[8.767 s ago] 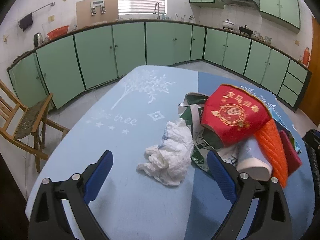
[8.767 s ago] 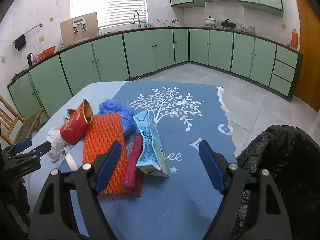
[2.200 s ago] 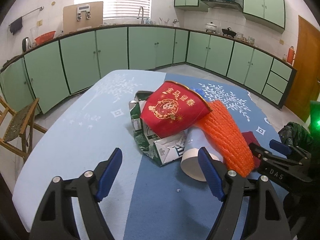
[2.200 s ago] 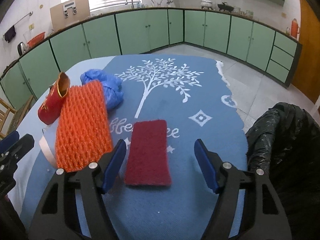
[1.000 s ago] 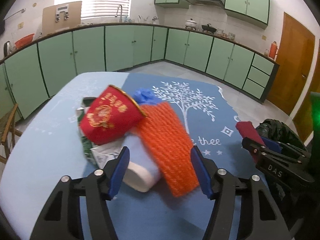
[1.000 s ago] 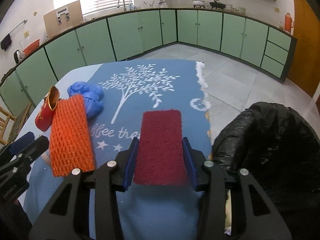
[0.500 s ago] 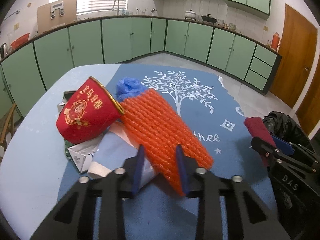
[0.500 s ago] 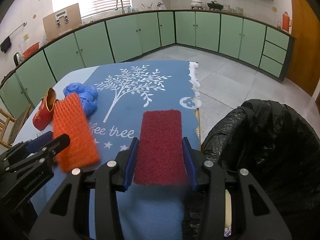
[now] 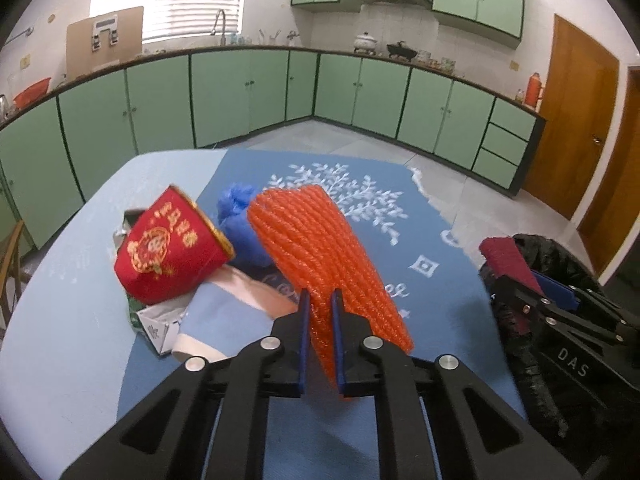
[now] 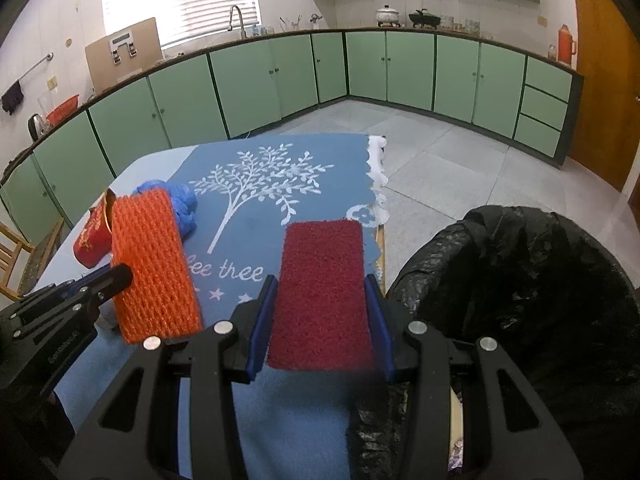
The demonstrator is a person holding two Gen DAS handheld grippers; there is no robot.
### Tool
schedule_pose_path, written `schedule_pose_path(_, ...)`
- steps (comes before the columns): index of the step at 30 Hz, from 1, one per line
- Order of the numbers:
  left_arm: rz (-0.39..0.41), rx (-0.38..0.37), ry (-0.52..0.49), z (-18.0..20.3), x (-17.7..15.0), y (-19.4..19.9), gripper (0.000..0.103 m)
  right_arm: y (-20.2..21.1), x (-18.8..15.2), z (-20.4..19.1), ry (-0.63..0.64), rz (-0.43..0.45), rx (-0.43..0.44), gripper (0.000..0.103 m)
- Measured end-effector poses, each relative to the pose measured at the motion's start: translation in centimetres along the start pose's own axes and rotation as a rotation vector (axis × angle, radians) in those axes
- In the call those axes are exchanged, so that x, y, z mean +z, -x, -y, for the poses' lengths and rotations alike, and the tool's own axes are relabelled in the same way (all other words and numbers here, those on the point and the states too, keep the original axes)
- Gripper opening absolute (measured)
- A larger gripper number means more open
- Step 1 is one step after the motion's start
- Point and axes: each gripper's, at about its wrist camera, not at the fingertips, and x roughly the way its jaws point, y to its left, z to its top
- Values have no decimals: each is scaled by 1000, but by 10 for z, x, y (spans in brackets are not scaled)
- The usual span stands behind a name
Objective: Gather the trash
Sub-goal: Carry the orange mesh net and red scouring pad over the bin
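Note:
My left gripper [image 9: 319,308] is shut on an orange foam net sleeve [image 9: 320,248] and holds it lifted over the blue tablecloth [image 9: 424,292]. The sleeve also shows in the right wrist view [image 10: 152,268]. My right gripper [image 10: 322,292] is shut on a dark red scouring pad [image 10: 322,280], held at the table's right edge beside the black trash bag [image 10: 520,280]. The left wrist view shows the pad [image 9: 508,260] over the bag [image 9: 560,256]. A red paper cup [image 9: 168,252], a blue plastic wad [image 9: 240,216], a crushed carton [image 9: 156,324] and a pale blue paper cup [image 9: 224,324] lie on the table.
Green kitchen cabinets [image 9: 248,92] line the far walls. A wooden chair [image 10: 16,256] stands left of the table. A wooden door [image 9: 576,128] is at the right. Tiled floor [image 10: 440,152] lies beyond the table.
My left gripper closed on the orange sleeve and lifted it toward the right. My right gripper carried the red pad further right, to the bag's rim.

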Motion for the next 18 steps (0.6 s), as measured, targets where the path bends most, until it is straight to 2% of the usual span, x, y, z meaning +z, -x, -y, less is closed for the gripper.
schedule_pose_path(18, 70, -91, -82, 49, 20, 40, 10, 82, 27, 32, -35, 160, -22, 42)
